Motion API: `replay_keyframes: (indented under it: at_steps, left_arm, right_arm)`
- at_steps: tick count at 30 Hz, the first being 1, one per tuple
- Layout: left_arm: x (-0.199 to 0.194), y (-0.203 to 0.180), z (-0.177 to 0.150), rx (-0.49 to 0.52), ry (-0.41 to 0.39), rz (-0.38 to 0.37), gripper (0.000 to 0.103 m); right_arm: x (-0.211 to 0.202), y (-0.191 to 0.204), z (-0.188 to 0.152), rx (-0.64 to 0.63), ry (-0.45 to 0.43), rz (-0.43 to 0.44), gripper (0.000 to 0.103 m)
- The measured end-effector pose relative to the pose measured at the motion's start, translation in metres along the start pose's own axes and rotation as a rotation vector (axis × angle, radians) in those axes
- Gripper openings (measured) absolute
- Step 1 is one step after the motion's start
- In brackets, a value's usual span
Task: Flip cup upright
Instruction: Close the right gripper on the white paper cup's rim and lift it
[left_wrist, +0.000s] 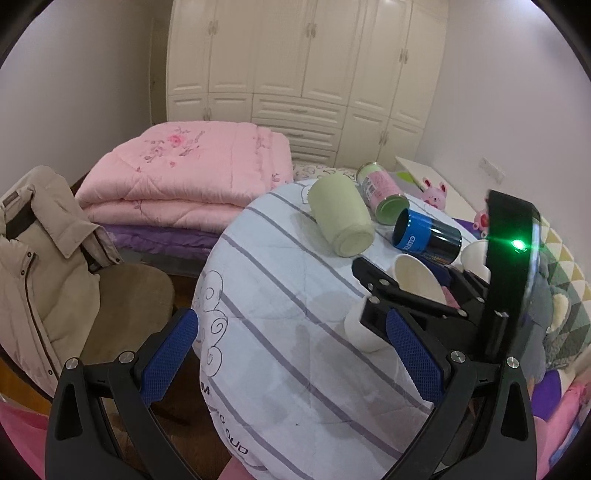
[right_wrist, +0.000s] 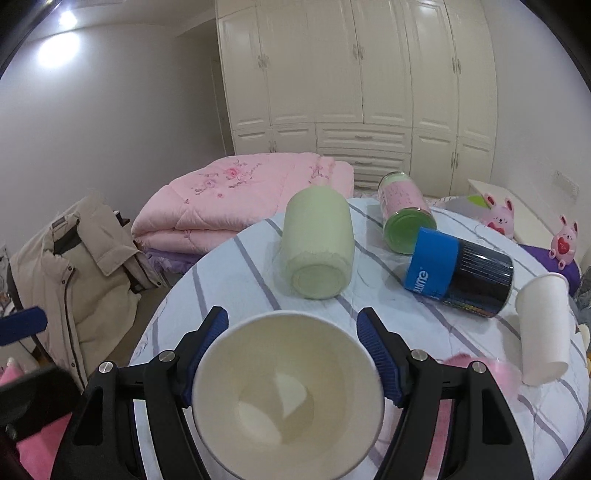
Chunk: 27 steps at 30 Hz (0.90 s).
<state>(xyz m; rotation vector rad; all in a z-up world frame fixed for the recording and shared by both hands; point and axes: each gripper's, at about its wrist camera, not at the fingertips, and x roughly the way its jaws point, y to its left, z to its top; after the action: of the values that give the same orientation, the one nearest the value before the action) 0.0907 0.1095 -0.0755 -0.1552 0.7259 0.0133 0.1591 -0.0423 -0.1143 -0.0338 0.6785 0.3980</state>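
Observation:
My right gripper (right_wrist: 291, 332) is shut on a white paper cup (right_wrist: 284, 398), its open mouth facing the camera, held over the striped round table (right_wrist: 221, 280). The same cup (left_wrist: 417, 280) and the right gripper's black body show in the left wrist view. My left gripper (left_wrist: 291, 350) is open and empty over the table's near left part. A second white paper cup (right_wrist: 543, 325) stands upside down at the right. A pale green cup (right_wrist: 317, 251) lies on its side in the middle (left_wrist: 343, 218).
A blue-and-black can (right_wrist: 461, 277) and a pink-and-green jar (right_wrist: 406, 218) lie on their sides at the back right. A chair with a beige jacket (right_wrist: 77, 273) stands left of the table. Folded pink quilts (right_wrist: 240, 199) lie behind. Pink plush toys (right_wrist: 498, 218) sit at far right.

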Motion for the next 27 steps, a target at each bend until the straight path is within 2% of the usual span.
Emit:
replay_keyframes:
  at_steps: [12,14,19,22,25,27]
  left_arm:
    - [-0.003,-0.003,0.001,0.002,-0.003,0.009,0.103]
    - [-0.005,-0.004,0.001,0.003,-0.006,0.009,0.103]
    - [-0.007,-0.005,-0.007,0.018,0.009,-0.007,0.103]
    - [-0.006,-0.009,-0.012,0.06,0.005,-0.035,0.103]
    - [-0.004,-0.017,-0.018,0.128,0.001,-0.071,0.103]
    - [0.001,-0.027,-0.026,0.21,-0.003,-0.084,0.103]
  right_arm:
    - [0.0,-0.007,0.002,0.048,-0.013,0.052,0.075]
    - [-0.004,-0.009,0.001,0.064,-0.021,0.055,0.081]
    - [-0.014,-0.013,-0.001,0.077,-0.036,0.078,0.081]
    - [-0.017,-0.016,-0.001,0.075,-0.04,0.067,0.081]
    - [-0.02,-0.024,0.0,0.104,-0.042,0.113,0.081]
    - [-0.018,-0.025,0.0,0.1,-0.034,0.135,0.081]
